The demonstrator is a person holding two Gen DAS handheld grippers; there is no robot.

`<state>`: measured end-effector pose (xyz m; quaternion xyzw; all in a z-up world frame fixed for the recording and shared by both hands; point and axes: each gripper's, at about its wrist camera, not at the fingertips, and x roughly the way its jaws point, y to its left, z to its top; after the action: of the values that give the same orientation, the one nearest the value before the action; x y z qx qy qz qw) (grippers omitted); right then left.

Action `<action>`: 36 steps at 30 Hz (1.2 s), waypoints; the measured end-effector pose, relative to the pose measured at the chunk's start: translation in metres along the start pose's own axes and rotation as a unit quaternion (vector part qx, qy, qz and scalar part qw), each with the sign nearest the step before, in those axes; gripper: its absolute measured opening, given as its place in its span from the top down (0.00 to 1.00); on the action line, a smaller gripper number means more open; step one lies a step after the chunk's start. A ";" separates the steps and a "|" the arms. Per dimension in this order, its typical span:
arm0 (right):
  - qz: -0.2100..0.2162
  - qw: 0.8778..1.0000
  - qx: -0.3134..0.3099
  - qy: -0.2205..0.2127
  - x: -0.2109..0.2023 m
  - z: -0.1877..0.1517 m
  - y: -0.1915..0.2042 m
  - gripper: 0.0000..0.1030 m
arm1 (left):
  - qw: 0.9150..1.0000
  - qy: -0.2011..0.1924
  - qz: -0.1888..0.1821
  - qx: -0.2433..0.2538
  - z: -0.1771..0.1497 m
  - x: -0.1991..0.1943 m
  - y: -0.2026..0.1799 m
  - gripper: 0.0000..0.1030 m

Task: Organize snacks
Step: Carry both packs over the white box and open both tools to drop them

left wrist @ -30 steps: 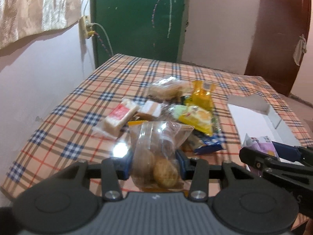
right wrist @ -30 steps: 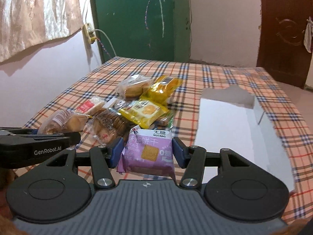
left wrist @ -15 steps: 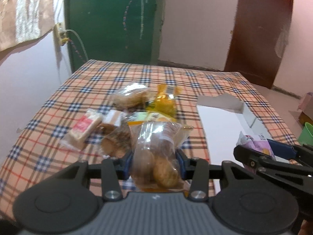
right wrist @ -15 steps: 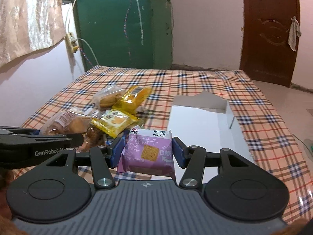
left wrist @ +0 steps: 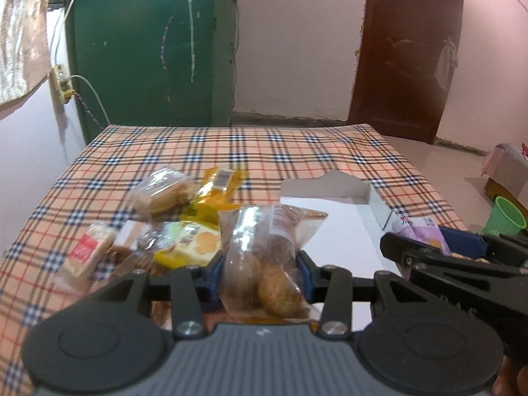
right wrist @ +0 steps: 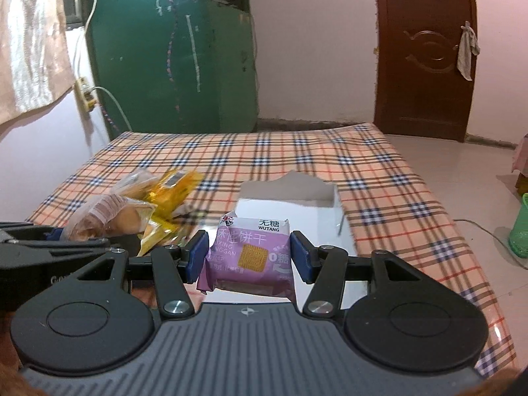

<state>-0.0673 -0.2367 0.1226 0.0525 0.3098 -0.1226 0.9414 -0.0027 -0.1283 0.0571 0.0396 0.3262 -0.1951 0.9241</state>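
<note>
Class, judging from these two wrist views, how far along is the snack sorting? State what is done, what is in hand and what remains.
Done: nothing visibly; the white box shows no snacks inside. In hand: the left gripper clamps a clear bag of cookies; the right gripper holds a purple biscuit packet. Left: the pile of packets on the plaid tablecloth beside the box.

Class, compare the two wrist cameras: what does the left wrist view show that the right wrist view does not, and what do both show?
Only the left wrist view: a red-and-white wafer packet on the tablecloth.

Only the right wrist view: a cloth hanging on the brown door.

Both: the left gripper shut on a clear bag of cookies, the right gripper shut on a purple biscuit packet, and the white box.
</note>
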 end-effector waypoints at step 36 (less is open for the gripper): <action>-0.027 0.999 0.015 0.039 0.107 0.048 -0.078 0.36 | 0.999 0.044 -0.004 0.029 0.034 0.099 -0.060 0.58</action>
<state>0.0231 -0.3416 0.0955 0.0628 0.3454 -0.1503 0.9242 0.0646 -0.2236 0.0256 0.0735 0.3610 -0.2062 0.9065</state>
